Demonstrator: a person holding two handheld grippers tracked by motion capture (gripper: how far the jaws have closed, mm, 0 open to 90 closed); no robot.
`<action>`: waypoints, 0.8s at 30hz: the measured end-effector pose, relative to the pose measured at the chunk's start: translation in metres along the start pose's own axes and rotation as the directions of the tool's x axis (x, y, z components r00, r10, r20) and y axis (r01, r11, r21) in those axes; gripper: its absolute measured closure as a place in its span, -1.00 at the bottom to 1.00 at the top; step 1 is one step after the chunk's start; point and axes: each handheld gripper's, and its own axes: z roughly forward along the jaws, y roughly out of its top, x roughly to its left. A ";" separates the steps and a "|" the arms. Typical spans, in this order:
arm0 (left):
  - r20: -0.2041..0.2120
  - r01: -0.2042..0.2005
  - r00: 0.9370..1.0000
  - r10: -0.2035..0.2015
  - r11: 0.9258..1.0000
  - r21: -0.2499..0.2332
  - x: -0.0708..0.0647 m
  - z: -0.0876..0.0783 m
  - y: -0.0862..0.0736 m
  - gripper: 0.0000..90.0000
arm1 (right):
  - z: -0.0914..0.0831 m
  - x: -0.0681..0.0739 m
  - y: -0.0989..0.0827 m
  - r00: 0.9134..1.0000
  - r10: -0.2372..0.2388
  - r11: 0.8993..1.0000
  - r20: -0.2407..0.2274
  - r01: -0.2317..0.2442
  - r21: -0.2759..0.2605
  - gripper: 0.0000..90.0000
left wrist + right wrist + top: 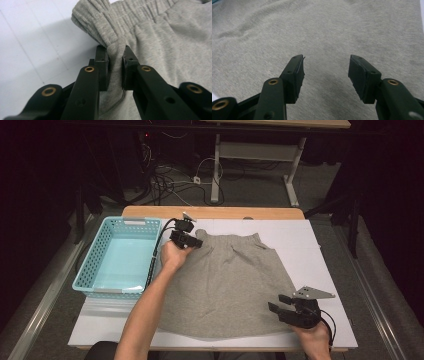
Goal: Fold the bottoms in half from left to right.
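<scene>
the flat grey knit garment (230, 285) covers the middle of the white table top (300, 240), leaving bare strips along its far and right edges. the pale blue perforated plastic basket (120, 257) blocks the left side, just beside the garment's left edge.

My high view is pretty dim, room goes nearly black at the upper left and right, only the tabletop (310, 245) catches soft overhead light. No glare anywhere. Both gripper views are brighter, but the bottom of the frame goes soft: jaws blur close to the lens, and the grey cloth (337, 30) loses sharpness toward the top edge.
</scene>
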 end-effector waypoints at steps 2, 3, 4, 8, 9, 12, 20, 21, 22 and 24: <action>0.006 -0.007 1.000 0.007 1.000 -0.004 -0.002 -0.001 0.001 0.73 | 0.000 0.000 0.000 1.000 -0.005 1.000 0.002 0.005 -0.007 0.03; 0.007 -0.012 1.000 0.012 1.000 -0.004 -0.003 -0.001 0.001 0.73 | 0.000 0.001 0.000 1.000 -0.006 1.000 0.003 0.006 -0.009 0.03; 0.006 -0.015 1.000 0.015 1.000 -0.006 -0.004 -0.002 0.001 0.73 | 0.000 0.000 -0.001 1.000 -0.006 1.000 0.003 0.006 -0.009 0.03; 0.014 -0.023 1.000 0.023 1.000 -0.009 -0.005 -0.005 0.001 0.73 | -0.001 -0.002 -0.001 1.000 0.015 0.999 -0.013 -0.015 -0.032 0.02; 0.016 -0.020 1.000 0.020 1.000 -0.012 -0.005 -0.005 0.001 0.73 | -0.002 -0.002 -0.001 1.000 0.012 0.999 -0.012 -0.013 -0.034 0.01; 0.025 -0.023 0.999 0.024 1.000 -0.019 -0.006 -0.008 0.001 0.73 | -0.003 -0.001 -0.001 1.000 0.006 0.999 -0.012 -0.007 -0.040 0.01; 0.039 -0.036 0.999 0.037 0.999 -0.033 -0.010 -0.012 0.002 0.73 | -0.001 -0.001 -0.001 1.000 -0.002 0.999 -0.010 0.002 -0.032 0.01; 0.034 -0.042 0.998 0.043 0.999 -0.029 -0.010 -0.013 0.002 0.73 | -0.001 -0.002 -0.001 1.000 -0.001 0.999 -0.007 0.001 -0.036 0.00; 0.032 -0.042 0.999 0.043 0.999 -0.034 -0.011 -0.014 0.002 0.73 | -0.002 -0.002 -0.001 1.000 0.003 0.999 -0.006 -0.003 -0.040 0.00; 0.036 -0.043 0.998 0.045 0.998 -0.041 -0.013 -0.015 0.002 0.73 | -0.004 -0.003 -0.002 1.000 0.000 0.999 0.000 0.000 -0.047 0.00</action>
